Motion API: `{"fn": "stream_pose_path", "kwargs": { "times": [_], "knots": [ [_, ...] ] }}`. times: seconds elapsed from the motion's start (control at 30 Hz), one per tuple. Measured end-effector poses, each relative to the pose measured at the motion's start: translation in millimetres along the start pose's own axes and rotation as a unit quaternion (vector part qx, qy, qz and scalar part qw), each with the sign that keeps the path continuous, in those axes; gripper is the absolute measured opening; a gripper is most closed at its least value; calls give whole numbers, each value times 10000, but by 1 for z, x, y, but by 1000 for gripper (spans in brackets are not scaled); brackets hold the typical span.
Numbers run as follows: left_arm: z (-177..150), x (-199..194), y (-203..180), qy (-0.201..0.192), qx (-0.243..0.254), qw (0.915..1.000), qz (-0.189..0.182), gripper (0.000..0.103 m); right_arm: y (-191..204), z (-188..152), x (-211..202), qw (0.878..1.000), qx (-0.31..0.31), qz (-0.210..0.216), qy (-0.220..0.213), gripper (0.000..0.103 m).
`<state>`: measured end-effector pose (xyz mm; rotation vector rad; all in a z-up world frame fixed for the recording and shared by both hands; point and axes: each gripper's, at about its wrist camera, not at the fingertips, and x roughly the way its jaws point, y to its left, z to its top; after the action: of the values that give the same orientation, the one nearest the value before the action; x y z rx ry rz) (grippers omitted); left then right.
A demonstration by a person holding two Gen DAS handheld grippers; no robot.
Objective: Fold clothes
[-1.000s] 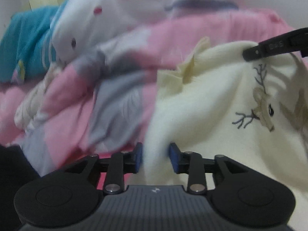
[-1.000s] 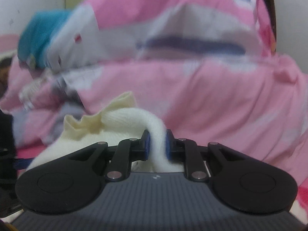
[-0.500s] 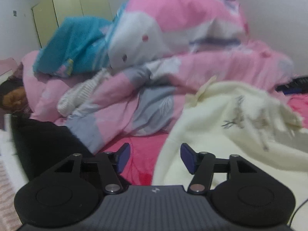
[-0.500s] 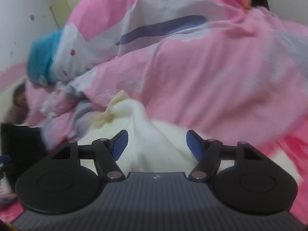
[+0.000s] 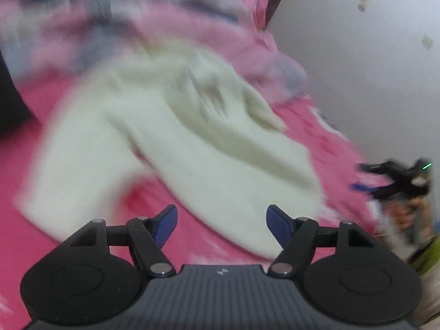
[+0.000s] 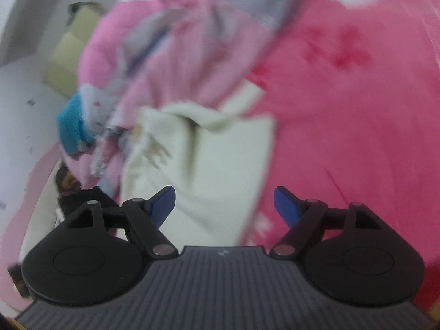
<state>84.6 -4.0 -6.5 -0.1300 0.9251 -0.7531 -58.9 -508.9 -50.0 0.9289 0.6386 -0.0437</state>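
A cream sweater (image 5: 192,143) with a brown embroidered pattern lies spread on the pink bedsheet (image 5: 90,233), blurred by motion. My left gripper (image 5: 221,224) hovers above its near edge, jaws opening, with nothing pressed between the blue pads. In the right wrist view the same cream sweater (image 6: 209,165) lies below and ahead of my right gripper (image 6: 224,203), whose jaws are opening wide and grip nothing. The right gripper (image 5: 365,176) also shows at the right edge of the left wrist view, held by a hand.
A pink, grey and white duvet (image 5: 143,22) is heaped behind the sweater, and it shows as a duvet (image 6: 170,41) in the right wrist view too. A teal cloth (image 6: 71,126) lies by it. A white wall (image 5: 357,63) stands to the right. Dark fabric (image 6: 90,200) lies at the left.
Both grippers let go of the cream sweater, opened wide and pulled back from it. The sweater now lies flat on the bed; both views swung and rolled.
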Motion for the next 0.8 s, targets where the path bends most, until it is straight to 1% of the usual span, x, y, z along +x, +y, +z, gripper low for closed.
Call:
{"fn": "stream_pose_path", "kwargs": {
  "times": [0.07, 0.1, 0.13, 0.17, 0.23, 0.3, 0.33, 0.4, 0.43, 0.47, 0.5, 0.53, 0.57, 0.6, 0.63, 0.67, 0.73, 0.8],
  "knots": [
    [-17, 31, -6, 225, -284, 9990, -251, 72, -13, -9, 18, 9996, 216, 90, 151, 79],
    [-26, 44, -11, 321, -350, 9986, -242, 72, -18, -13, 30, 9994, 266, 135, 180, 79],
    [-35, 56, -16, 409, -303, 9985, -178, 72, -20, -17, 39, 9993, 263, 166, 192, 79],
    [-40, 67, -23, 471, -171, 9987, -60, 72, -20, -17, 51, 9993, 257, 199, 169, 79],
    [-48, 84, -32, 550, -62, 9983, 199, 72, -21, -16, 74, 9993, 241, 266, 115, 79],
    [-54, 98, -38, 594, -55, 9978, 300, 72, -17, -9, 93, 9992, 128, 362, -106, 77],
    [-58, 102, -41, 516, -36, 9979, 379, 72, -14, -4, 101, 9993, 73, 316, -189, 72],
    [-61, 108, -50, 335, 194, 9978, 545, 72, -11, 4, 119, 9992, -25, 233, -337, 64],
    [-62, 111, -54, 260, 298, 9972, 634, 70, -11, 7, 127, 9991, -36, 193, -384, 52],
    [-64, 115, -60, 169, 444, 9960, 755, 68, -12, 9, 134, 9990, -34, 139, -425, 37],
    [-65, 118, -66, 76, 594, 9943, 877, 64, -12, 8, 139, 9990, -29, 153, -415, 31],
    [-67, 121, -72, -16, 743, 9922, 999, 58, -12, 7, 143, 9990, -23, 168, -405, 20],
    [-68, 124, -78, -105, 895, 9900, 1088, 52, -12, 6, 147, 9991, -22, 186, -393, 11],
    [-70, 128, -84, -194, 1046, 9874, 1174, 48, -11, 2, 146, 9991, -57, 236, -354, 9],
    [-71, 128, -88, -298, 1157, 9852, 1226, 36, -10, -3, 145, 9991, -92, 286, -315, 6],
    [-71, 126, -90, -375, 1161, 9848, 1234, 19, -9, -7, 143, 9990, -127, 337, -273, 5],
    [-69, 122, -93, -526, 1154, 9841, 1244, 12, -4, -18, 138, 9987, -173, 467, -139, 4],
    [-67, 112, -91, -716, 987, 9845, 1258, 11, 4, -32, 133, 9979, -250, 594, 22, 4]
  ]
}}
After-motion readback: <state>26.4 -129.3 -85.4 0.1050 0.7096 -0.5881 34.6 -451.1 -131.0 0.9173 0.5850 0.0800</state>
